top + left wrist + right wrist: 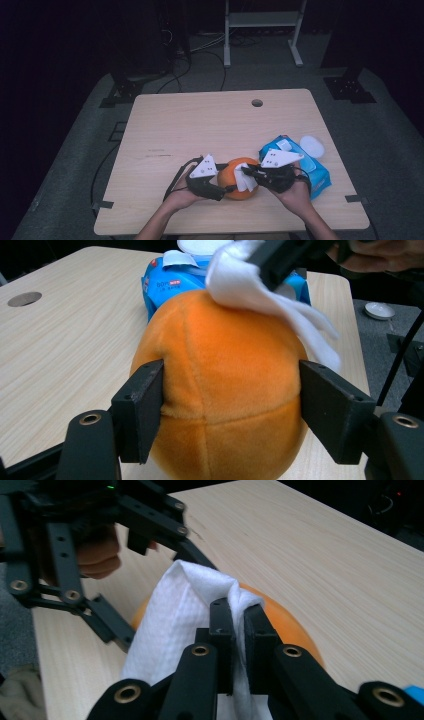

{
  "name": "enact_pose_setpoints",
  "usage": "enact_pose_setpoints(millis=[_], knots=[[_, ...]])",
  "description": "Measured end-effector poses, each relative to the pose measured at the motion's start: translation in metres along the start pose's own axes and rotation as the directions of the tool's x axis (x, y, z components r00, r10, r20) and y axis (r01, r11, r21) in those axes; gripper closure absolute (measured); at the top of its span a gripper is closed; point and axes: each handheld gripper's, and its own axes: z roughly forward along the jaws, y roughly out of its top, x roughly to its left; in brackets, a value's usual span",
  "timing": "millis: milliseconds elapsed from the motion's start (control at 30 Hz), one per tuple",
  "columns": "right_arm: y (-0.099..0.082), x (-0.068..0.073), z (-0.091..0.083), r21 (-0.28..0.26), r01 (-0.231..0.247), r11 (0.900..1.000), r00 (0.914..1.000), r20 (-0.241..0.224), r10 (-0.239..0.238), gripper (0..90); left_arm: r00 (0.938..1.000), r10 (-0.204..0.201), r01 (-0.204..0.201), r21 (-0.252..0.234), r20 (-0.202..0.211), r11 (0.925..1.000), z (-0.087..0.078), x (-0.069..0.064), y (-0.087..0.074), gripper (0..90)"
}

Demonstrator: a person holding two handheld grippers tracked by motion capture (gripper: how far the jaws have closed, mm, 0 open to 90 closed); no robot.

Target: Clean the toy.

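Observation:
An orange plush ball [235, 180] rests on the wooden table [200, 125] near its front edge. My left gripper [223, 189] is shut on it, with a black pad pressed against each side of the ball [220, 390]. My right gripper [248, 173] comes in from the right and is shut on a folded white wipe [245, 182]. In the right gripper view its jaws [239, 615] pinch the wipe [175, 610], which lies on top of the ball [285, 617]. The left gripper view has the wipe [250, 285] draped over the ball's upper right.
A blue pack of wet wipes [310, 167] lies just right of the ball, under the right hand. A white round lid [312, 146] sits beside its far end. The table has a cable hole [257, 103] near its far edge. Metal frame legs [262, 30] stand beyond.

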Motion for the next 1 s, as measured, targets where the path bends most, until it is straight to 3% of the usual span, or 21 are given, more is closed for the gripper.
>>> enact_pose_setpoints(millis=[100, 167, 233, 300, 433, 533, 600, 733, 900, 1000], knots=[[-0.008, -0.011, -0.002, 0.026, -0.019, 0.9995, 0.9985, 0.053, 0.017, 84.2, 0.9995, -0.03, 0.03, -0.011, 0.014, 0.9995, 0.001, 0.003, -0.004, 29.4], [-0.012, -0.015, -0.002, 0.032, -0.046, 0.9984, 0.9976, 0.054, 0.044, 84.2, 0.9994, -0.032, 0.032, -0.012, 0.015, 0.9994, 0.002, 0.003, -0.004, 29.5], [-0.01, -0.012, -0.002, 0.026, -0.036, 0.999, 0.9982, 0.05, 0.035, 84.2, 0.9996, -0.021, 0.021, -0.005, 0.017, 0.9998, 0.003, 0.001, -0.002, 29.4], [-0.005, -0.004, -0.001, 0.009, -0.035, 0.9993, 0.9994, 0.006, 0.035, 84.2, 0.9998, -0.002, 0.002, 0.0, 0.02, 1.0, 0.005, -0.004, 0.001, 28.9], [0.004, 0.012, 0.001, -0.009, 0.013, 0.9999, 0.9987, -0.05, -0.013, 84.1, 0.9993, 0.032, -0.033, 0.008, 0.02, 0.9994, 0.006, -0.008, 0.002, 29.2], [0.002, 0.004, 0.001, -0.004, -0.004, 1.0, 0.9991, -0.042, 0.004, 84.0, 0.9996, 0.02, -0.02, 0.007, 0.02, 0.9998, 0.003, -0.004, 0.0, 29.9], [-0.003, -0.006, 0.0, 0.01, -0.019, 0.9998, 0.9998, -0.004, 0.019, 84.1, 0.9998, 0.009, -0.01, 0.014, 0.017, 0.9999, 0.001, 0.0, -0.003, 29.9], [-0.016, -0.02, 0.0, 0.037, -0.079, 0.9962, 0.9967, 0.019, 0.078, 84.0, 0.9983, -0.059, 0.059, -0.008, -0.001, 0.9982, 0.001, 0.01, -0.007, 26.7], [-0.014, -0.018, 0.003, 0.046, -0.071, 0.9964, 0.9974, 0.016, 0.07, 84.0, 0.9884, -0.15, 0.15, -0.028, 0.026, 0.9882, 0.001, 0.011, -0.004, 18.7], [-0.008, -0.01, 0.001, 0.027, -0.091, 0.9955, 0.9947, -0.046, 0.092, 84.0, 0.9949, -0.099, 0.099, -0.022, 0.019, 0.9948, 0.002, 0.007, -0.002, 24.2]])
